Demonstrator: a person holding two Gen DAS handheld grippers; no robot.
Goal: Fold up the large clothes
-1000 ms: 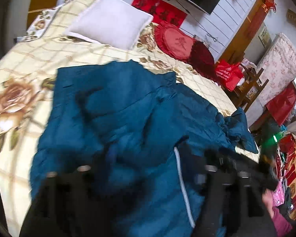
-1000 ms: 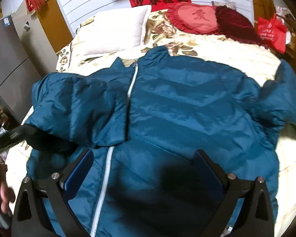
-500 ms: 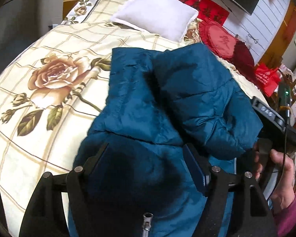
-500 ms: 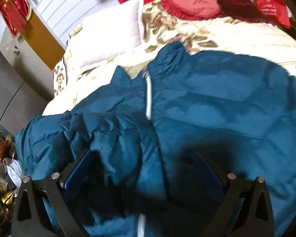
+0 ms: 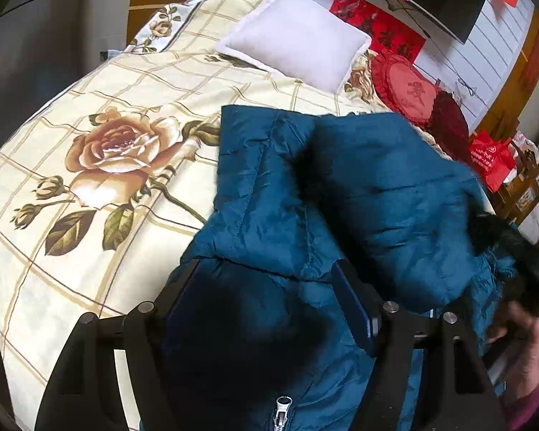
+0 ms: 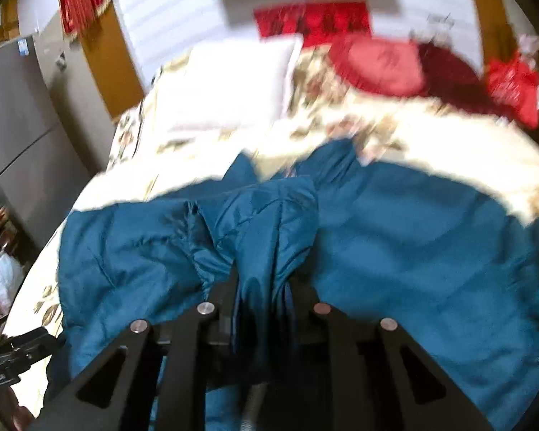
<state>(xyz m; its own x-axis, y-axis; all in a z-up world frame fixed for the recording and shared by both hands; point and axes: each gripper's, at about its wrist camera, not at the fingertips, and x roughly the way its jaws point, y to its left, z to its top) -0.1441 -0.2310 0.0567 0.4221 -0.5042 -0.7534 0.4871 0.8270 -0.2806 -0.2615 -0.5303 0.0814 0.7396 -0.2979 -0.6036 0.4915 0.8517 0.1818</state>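
So the teal quilted puffer jacket is spread front-up across the cream bedspread with the big rose print, and one sleeve is folded over its chest, which I'd guess is the first fold of the job.

The right gripper has its jaws squeezed together on a bunched ridge of the jacket's fabric; you can see the cloth pinched into a vertical pleat right between them and fanning out just ahead. That kind of grab makes sense to me: puffy nylon is slippery, so gathering a wad gives more to hold than a flat edge. The right view is pretty blurry though, so I can't tell exactly which part of the jacket it has, maybe the sleeve near the cuff.

The left gripper has its jaws wide apart, with the lower front of the jacket lying between and under them. The silver zipper pull sits below the jaws, close to the camera. It isn't holding anything; looks like it's hovering there, ready to pin or take the hem.

Beyond both sets of jaws there's a white square pillow and a red round cushion with a frilly edge up at the head of the bed, well clear of the jacket, so plenty of room to fold.
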